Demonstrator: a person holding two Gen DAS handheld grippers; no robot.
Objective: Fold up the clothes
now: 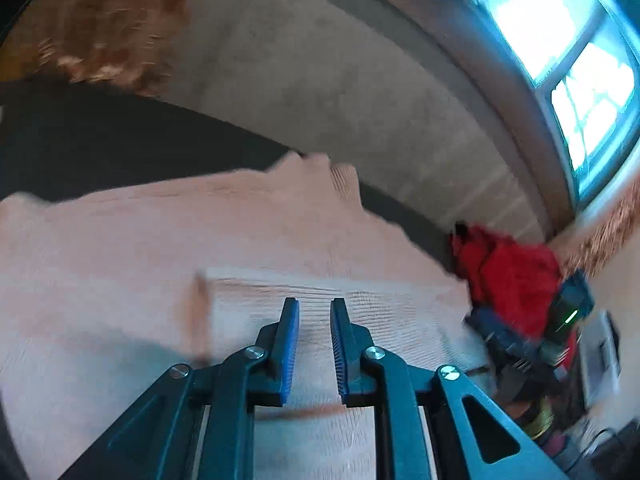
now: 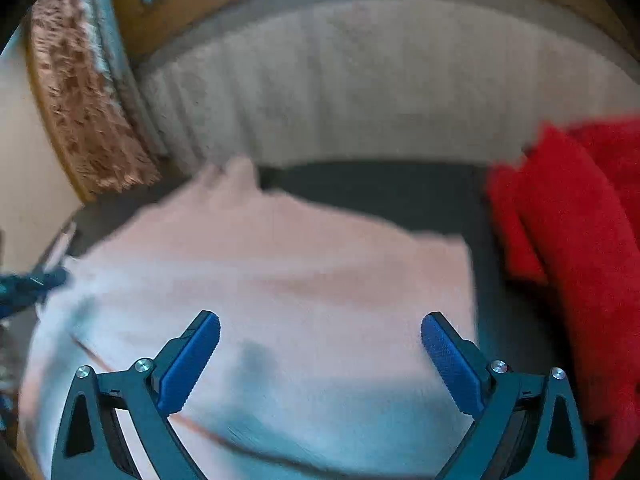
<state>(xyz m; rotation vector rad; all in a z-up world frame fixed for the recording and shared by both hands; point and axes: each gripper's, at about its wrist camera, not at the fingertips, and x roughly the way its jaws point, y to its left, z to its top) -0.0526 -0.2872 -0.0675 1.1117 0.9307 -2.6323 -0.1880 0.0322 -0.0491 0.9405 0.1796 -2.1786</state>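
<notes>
A pale pink ribbed garment (image 1: 160, 240) lies spread on a dark surface (image 1: 120, 140). My left gripper (image 1: 314, 304) has its jaws nearly together, and a ribbed flap of the garment (image 1: 380, 304) runs out from between them. That flap looks sharp while the rest of the cloth is blurred. In the right wrist view the same pink garment (image 2: 280, 272) fills the middle. Above it my right gripper (image 2: 320, 320) stands wide open with nothing between its fingers. The left gripper's tips (image 2: 28, 284) show at the garment's left edge.
A crumpled red garment (image 1: 516, 276) (image 2: 580, 220) lies right of the pink one. A grey upholstered back (image 1: 320, 80) (image 2: 360, 80) rises behind the dark surface (image 2: 380, 188). A brown furry throw (image 2: 80, 100) and a window (image 1: 580, 80) are at the sides.
</notes>
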